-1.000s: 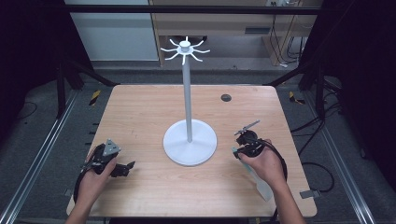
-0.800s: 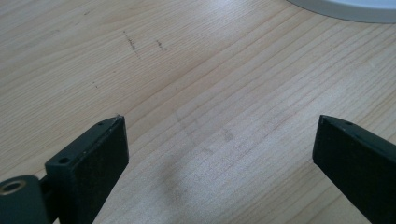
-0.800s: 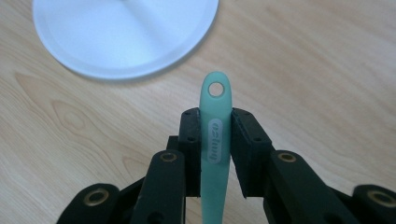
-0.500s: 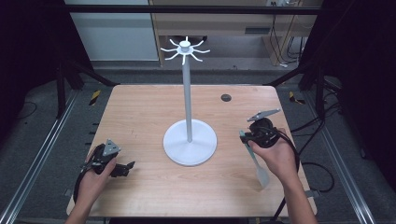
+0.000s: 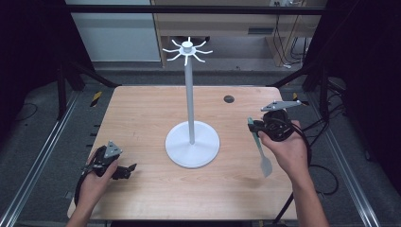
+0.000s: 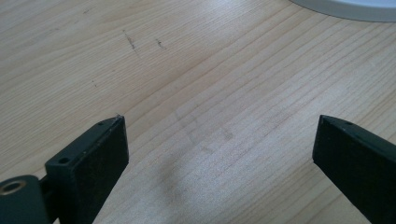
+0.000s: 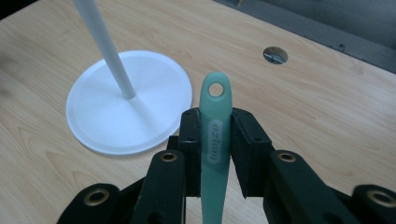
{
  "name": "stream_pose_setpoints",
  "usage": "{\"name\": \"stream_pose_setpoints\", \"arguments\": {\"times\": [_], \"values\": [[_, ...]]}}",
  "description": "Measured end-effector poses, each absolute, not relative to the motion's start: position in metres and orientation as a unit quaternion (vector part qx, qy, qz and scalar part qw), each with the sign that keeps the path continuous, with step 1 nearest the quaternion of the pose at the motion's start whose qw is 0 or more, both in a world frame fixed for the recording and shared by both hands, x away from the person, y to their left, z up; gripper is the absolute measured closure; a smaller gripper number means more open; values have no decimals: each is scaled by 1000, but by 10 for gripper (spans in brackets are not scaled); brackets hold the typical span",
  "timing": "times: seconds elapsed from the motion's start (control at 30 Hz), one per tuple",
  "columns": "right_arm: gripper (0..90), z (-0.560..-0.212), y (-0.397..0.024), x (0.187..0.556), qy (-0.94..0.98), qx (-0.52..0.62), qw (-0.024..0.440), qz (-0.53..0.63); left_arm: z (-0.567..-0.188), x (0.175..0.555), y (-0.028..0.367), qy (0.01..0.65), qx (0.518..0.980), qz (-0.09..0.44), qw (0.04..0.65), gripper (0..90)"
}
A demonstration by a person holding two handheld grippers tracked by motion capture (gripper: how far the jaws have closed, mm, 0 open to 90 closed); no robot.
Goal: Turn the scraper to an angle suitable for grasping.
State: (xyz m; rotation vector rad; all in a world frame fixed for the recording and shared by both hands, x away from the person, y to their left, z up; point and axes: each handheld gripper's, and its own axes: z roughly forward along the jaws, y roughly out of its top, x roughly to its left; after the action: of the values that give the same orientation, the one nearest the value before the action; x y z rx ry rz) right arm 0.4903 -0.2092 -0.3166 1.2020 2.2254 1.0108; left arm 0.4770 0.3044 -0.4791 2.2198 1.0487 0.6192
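Observation:
A pale green utensil point(image 7: 215, 135) with a hole at its handle end is pinched between the jaws of my right gripper point(image 7: 215, 119). In the high view it hangs from my right gripper point(image 5: 254, 126), its flat blade point(image 5: 266, 165) pointing toward the table's near edge, lifted above the wood. A white stand point(image 5: 190, 94) with a round base point(image 5: 182, 151) and a ring of hooks point(image 5: 187, 49) at the top rises from the table's middle, left of that hand. My left gripper point(image 5: 126, 171) rests low at the near left corner, jaws wide apart point(image 6: 219, 149) over bare wood.
The wooden table point(image 5: 142, 113) has a small dark round hole point(image 5: 229, 99) near its far edge, seen also in the right gripper view as a hole point(image 7: 275, 54). The stand's base edge point(image 6: 345, 9) lies beyond the left jaws. Dark metal rails flank the table.
My right hand has risen and shifted slightly right and away, carrying the green utensil up off the table. The left hand has stayed put.

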Motion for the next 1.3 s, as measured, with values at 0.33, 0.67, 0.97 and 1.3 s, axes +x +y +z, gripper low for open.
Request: {"name": "stream_pose_setpoints", "arguments": {"times": [0.33, 0.67, 0.97, 1.3], "values": [[749, -303, -207, 486, 781, 422, 225, 402, -479, 477, 305, 397, 835, 235, 301, 33], [749, -280, -199, 482, 771, 405, 238, 430, -479, 477, 305, 397, 835, 235, 302, 33], [749, -259, -193, 478, 760, 392, 248, 454, -478, 477, 306, 398, 833, 234, 304, 33], [749, -249, -186, 482, 759, 388, 256, 456, -478, 478, 306, 398, 833, 234, 306, 33]]}}
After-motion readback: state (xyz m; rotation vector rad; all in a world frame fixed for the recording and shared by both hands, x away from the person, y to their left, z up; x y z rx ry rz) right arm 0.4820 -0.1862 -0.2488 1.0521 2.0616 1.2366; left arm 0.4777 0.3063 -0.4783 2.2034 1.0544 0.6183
